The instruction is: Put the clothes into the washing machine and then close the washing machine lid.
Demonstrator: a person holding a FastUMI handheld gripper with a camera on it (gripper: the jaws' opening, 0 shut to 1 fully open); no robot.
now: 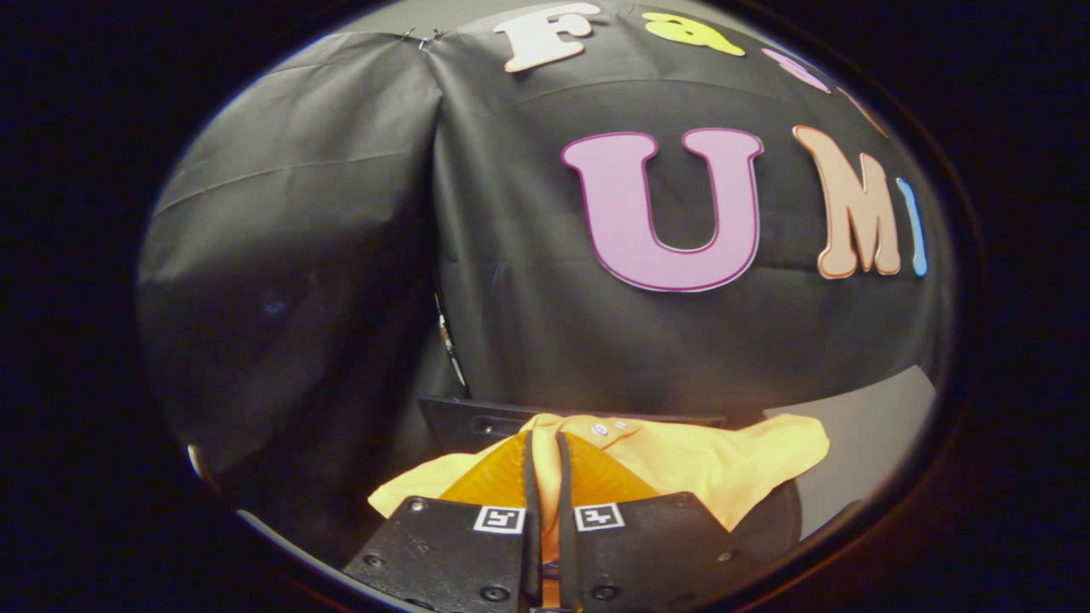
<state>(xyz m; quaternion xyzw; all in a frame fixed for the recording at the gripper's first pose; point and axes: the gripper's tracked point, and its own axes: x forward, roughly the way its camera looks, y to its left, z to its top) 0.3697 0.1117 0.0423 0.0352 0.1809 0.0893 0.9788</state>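
A yellow-orange garment (pixel 724 464) with small buttons hangs from my gripper (pixel 545 447), whose two fingers are shut on a fold of it. The cloth spreads to both sides of the fingers and further out past them to the right. Just behind the garment a dark flat panel (pixel 477 421) with a slot stands up; whether it belongs to the washing machine I cannot tell. The gripper is held high, facing the booth's wall.
The black cloth wall (pixel 341 255) hangs close ahead with a fold seam running down left of the fingers. A grey surface (pixel 869 426) lies to the right, beyond the garment's edge.
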